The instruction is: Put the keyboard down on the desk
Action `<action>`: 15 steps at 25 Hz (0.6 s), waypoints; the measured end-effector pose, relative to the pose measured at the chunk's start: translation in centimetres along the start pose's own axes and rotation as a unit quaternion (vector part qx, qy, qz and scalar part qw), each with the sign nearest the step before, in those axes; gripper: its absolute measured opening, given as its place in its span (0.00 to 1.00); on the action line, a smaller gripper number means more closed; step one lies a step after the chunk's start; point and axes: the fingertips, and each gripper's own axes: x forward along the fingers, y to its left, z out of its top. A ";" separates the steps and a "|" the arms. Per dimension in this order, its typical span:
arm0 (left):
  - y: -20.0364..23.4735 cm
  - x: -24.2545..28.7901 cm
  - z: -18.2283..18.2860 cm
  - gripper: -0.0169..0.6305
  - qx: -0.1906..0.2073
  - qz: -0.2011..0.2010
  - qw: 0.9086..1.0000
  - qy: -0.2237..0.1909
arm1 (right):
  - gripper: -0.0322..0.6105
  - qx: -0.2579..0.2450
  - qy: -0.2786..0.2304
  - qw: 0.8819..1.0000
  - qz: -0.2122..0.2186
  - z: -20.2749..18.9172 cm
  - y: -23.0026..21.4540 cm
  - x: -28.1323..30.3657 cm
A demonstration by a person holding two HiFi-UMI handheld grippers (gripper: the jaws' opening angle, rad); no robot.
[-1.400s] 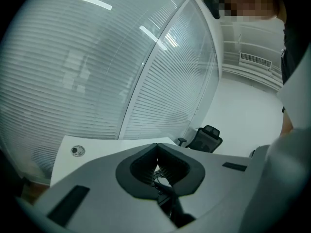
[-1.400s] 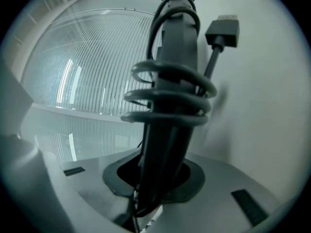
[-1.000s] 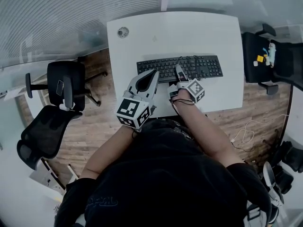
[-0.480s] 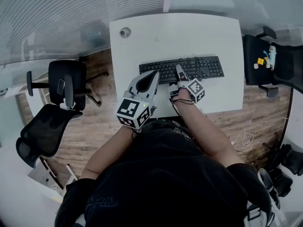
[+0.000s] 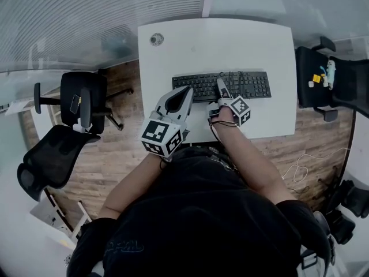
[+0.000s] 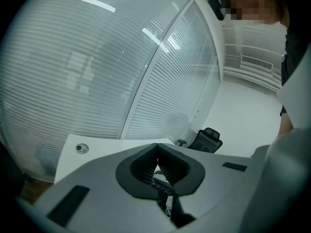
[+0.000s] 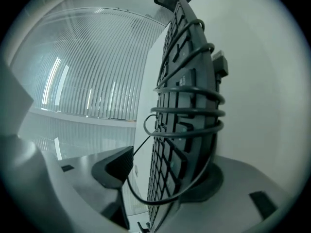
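Item: my right claw [image 5: 220, 85], jaws just opening around keyboard [image 5: 253, 83], now on desk [image 5: 230, 39]. Left claw [image 5: 187, 91] clenched, empty. Next: back out nearward.

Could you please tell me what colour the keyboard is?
Black plastic keyboard; head view shows it best.

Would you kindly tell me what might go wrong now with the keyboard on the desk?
The jaws of the right gripper have just been opening, with the keyboard between them. The cable wound round it loops loosely beside one jaw; pulling back may snag it and drag the keyboard across the desk.
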 end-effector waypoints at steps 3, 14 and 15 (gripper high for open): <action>0.1 -0.8 0.3 0.05 0.003 0.002 1.000 -0.006 | 0.54 0.003 0.004 1.000 -0.022 0.0 -0.4 -0.1; 0.1 -3.9 1.5 0.05 0.019 0.011 0.999 -0.030 | 0.62 -0.025 0.004 0.995 -0.098 0.2 -1.5 -1.4; 0.1 -4.2 1.5 0.05 0.020 0.012 0.999 -0.031 | 0.63 -0.023 0.004 0.995 -0.098 0.2 -1.7 -1.6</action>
